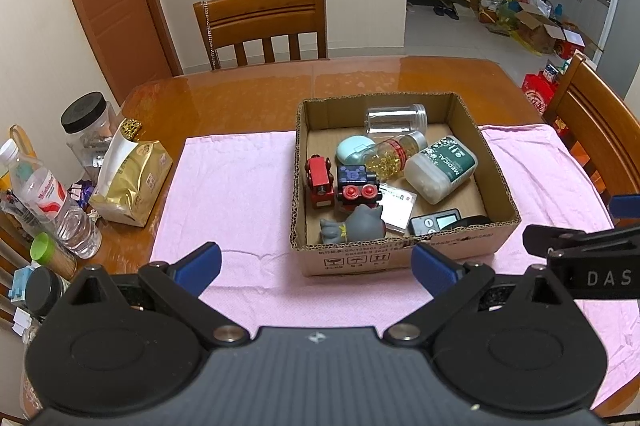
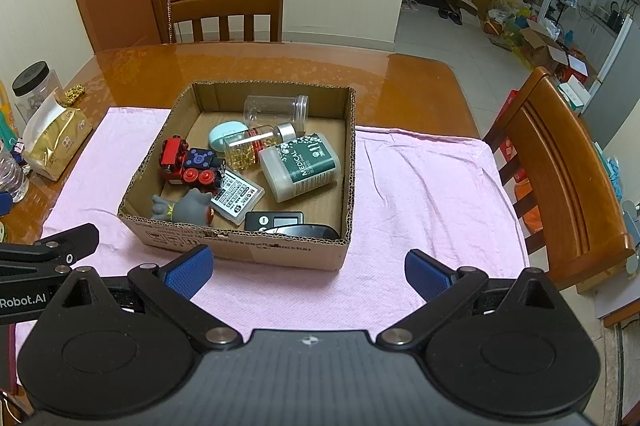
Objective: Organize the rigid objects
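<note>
An open cardboard box (image 1: 400, 260) (image 2: 240, 250) stands on a pink cloth (image 1: 224, 185) (image 2: 420, 193). It holds a red toy train (image 1: 319, 181) (image 2: 173, 155), a dark toy car (image 1: 356, 185), a grey figurine (image 1: 356, 226) (image 2: 184, 207), a clear jar (image 1: 396, 118) (image 2: 276, 109), a bottle of yellow capsules (image 1: 394, 151), a green "MEDICAL" bottle (image 1: 440, 167) (image 2: 300, 165), a light blue case (image 1: 352, 149), a card pack (image 2: 238, 197) and a black device (image 1: 436, 224) (image 2: 276, 220). My left gripper (image 1: 316, 266) and right gripper (image 2: 308, 272) are open and empty, just before the box's near wall.
The wooden table (image 1: 248, 93) carries a gold bag (image 1: 128, 181), a black-lidded jar (image 1: 86, 123) and water bottles (image 1: 44, 193) at the left. Wooden chairs stand at the far side (image 1: 264, 21) and at the right (image 2: 560, 165).
</note>
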{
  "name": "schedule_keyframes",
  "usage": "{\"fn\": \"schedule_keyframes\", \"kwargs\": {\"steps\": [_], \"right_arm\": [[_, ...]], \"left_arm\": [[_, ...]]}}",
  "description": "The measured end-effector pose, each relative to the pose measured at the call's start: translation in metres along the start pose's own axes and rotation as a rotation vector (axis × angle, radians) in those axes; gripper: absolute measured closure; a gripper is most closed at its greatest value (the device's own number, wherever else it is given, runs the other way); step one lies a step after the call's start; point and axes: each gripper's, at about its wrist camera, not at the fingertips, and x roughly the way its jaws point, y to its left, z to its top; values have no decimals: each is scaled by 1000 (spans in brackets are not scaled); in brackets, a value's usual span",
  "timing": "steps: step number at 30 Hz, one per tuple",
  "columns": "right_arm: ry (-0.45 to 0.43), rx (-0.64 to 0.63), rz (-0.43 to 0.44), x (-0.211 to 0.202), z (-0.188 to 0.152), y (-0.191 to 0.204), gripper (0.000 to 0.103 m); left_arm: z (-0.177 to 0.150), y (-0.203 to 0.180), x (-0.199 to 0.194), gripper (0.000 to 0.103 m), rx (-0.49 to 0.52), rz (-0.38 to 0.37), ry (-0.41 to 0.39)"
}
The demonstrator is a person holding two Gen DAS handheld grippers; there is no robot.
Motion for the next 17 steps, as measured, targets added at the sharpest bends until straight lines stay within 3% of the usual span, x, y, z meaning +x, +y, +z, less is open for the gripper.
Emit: {"fn": "schedule_keyframes", "kwargs": {"steps": [17], "right_arm": [[-1,-7,19,4,-1,-5,0]], "left_arm": [[-1,-8,-3,2,-36,17,0]]}}
